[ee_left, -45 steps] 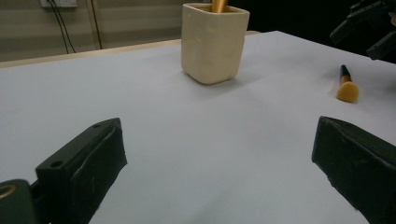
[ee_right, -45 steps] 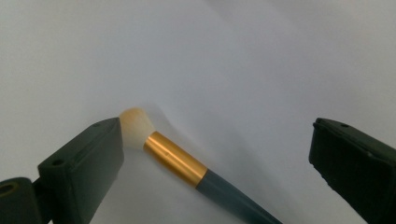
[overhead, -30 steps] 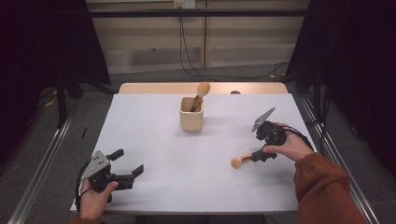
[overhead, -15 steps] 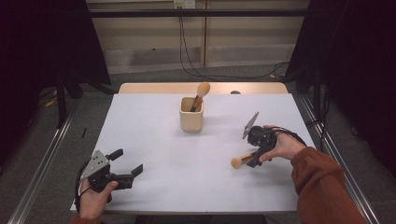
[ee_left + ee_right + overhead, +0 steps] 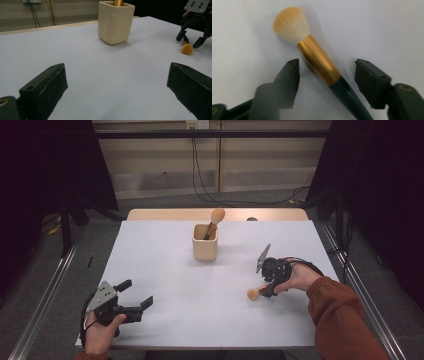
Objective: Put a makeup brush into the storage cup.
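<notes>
Since the earlier frame the right claw (image 5: 264, 289) has sunk onto the makeup brush (image 5: 312, 53) lying near the bench's (image 5: 165, 245) right edge, and its jaws have just been closing around the gold ferrule without yet pressing on it. The left claw (image 5: 136, 296) rests unmoved and released by the near left corner. A second brush (image 5: 214, 220) stands in the cream cup (image 5: 205, 247) toward the far edge.
</notes>
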### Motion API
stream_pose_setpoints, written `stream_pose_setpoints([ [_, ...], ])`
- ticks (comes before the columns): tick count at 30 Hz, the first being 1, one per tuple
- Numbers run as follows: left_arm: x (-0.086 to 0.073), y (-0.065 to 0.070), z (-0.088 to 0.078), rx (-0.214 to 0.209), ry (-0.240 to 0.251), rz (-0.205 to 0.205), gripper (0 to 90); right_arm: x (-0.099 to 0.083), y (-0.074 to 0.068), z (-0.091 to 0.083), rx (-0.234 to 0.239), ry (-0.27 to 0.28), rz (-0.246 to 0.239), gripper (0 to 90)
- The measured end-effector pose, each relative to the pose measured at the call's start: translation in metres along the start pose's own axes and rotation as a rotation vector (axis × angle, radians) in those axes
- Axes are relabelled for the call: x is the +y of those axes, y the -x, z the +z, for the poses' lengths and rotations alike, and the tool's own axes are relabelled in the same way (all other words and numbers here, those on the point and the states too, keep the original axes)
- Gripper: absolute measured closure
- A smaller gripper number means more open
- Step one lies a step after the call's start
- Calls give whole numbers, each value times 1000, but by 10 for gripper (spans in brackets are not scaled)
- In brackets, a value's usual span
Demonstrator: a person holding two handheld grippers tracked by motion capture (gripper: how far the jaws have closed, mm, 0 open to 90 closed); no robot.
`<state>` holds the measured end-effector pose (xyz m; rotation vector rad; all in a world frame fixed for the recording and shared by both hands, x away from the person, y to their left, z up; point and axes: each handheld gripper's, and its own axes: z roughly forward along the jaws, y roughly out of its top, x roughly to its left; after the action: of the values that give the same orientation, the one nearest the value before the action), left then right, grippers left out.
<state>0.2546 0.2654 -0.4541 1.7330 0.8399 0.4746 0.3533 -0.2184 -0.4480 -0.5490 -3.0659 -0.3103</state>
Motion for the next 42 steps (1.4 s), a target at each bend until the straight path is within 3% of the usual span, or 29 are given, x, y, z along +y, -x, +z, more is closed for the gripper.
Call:
stream_pose_setpoints([
  [2,0,-1,0,-9,5,-15,26,1,-1,2,11,-2,-9,412],
  [12,0,0,0,1,-1,4,26,6,-5,5,-5,-18,-42,452],
  [20,0,0,1,-1,-13,18,27,10,-11,4,1,-38,-82,577],
  [34,0,1,1,-2,-16,32,27,12,-14,4,9,-56,-104,691],
  [42,0,2,1,-6,-6,22,27,12,-14,3,12,-50,-92,747],
])
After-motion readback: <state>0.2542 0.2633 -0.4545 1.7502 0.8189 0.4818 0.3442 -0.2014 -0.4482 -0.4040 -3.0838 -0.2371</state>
